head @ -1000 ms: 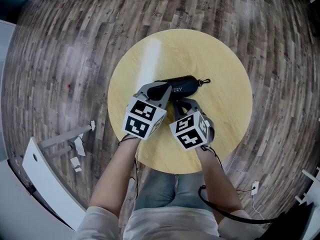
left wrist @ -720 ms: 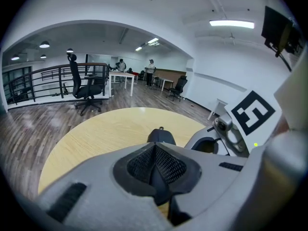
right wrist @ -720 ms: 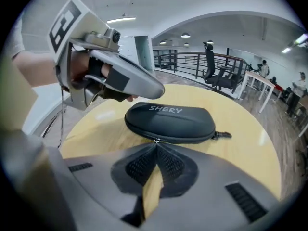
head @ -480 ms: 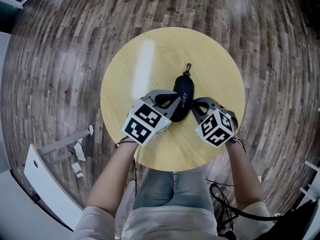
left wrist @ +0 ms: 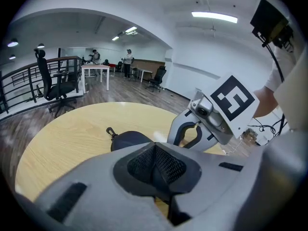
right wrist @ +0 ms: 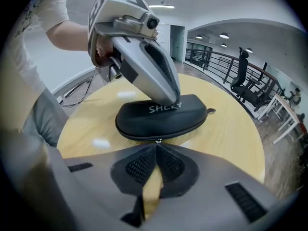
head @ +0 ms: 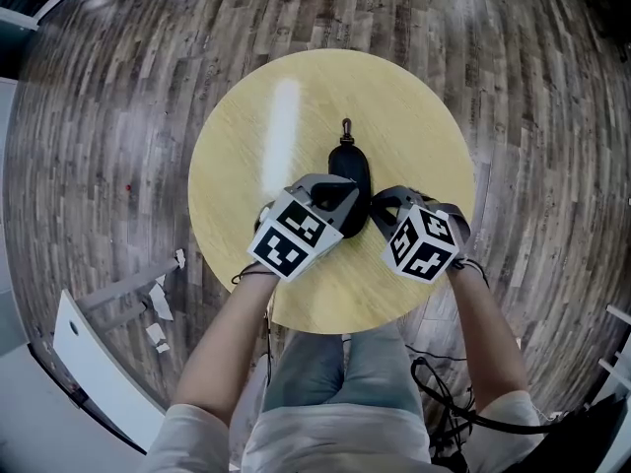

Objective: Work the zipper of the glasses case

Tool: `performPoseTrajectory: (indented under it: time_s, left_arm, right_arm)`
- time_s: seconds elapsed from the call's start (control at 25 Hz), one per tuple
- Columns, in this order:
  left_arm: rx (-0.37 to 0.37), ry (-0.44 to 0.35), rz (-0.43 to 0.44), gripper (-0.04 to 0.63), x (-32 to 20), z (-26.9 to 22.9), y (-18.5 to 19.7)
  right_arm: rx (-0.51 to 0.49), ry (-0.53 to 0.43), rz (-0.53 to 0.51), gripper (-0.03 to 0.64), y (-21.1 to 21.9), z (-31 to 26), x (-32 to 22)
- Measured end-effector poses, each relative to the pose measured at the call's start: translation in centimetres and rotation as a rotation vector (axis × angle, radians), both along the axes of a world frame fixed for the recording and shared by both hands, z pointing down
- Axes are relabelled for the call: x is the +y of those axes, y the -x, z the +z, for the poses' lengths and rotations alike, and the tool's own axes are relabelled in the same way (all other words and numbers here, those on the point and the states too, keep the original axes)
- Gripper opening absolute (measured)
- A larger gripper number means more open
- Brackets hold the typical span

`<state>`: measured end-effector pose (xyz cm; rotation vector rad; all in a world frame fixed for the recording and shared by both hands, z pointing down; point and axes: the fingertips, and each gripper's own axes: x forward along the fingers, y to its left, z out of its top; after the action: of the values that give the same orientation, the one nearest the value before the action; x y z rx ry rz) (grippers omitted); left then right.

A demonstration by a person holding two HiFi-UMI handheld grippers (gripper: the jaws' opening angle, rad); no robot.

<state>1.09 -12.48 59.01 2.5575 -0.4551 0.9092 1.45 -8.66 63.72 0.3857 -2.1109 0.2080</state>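
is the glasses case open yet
No, in the right gripper view the glasses case lies closed on the table, halves meeting along the seam where the right tool pinches the zipper pull.

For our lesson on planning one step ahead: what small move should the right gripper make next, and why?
Probably draw the zipper pull along the seam. The right gripper looks shut on it, and the left gripper, shut, pins the glasses case to the table.

Open tabletop [head: 419, 116] around glasses case [head: 350, 170]
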Motion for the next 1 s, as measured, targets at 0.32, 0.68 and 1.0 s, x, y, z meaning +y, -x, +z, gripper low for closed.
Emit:
performPoseTrajectory:
  time_s: [0.32, 0.68, 1.0]
  left_arm:
    - [0.019, -0.001, -0.026, 0.006, -0.2, -0.1, 0.1]
    - [0.034, -0.006, -0.047, 0.006, -0.3, 0.0, 0.4]
    - [-0.033, 0.006, 0.011, 0.006, 1.4, 0.1, 0.5]
  right_arm:
    - [-0.048, 0.054, 0.083, 0.0, 2.6, -0.3, 5.2]
    - [-0.134, 0.108, 0.41, 0.0, 5.1, -0.3, 5.9]
    - [-0.051, 0.056, 0.342, 0.0, -2.1, -0.1, 5.3]
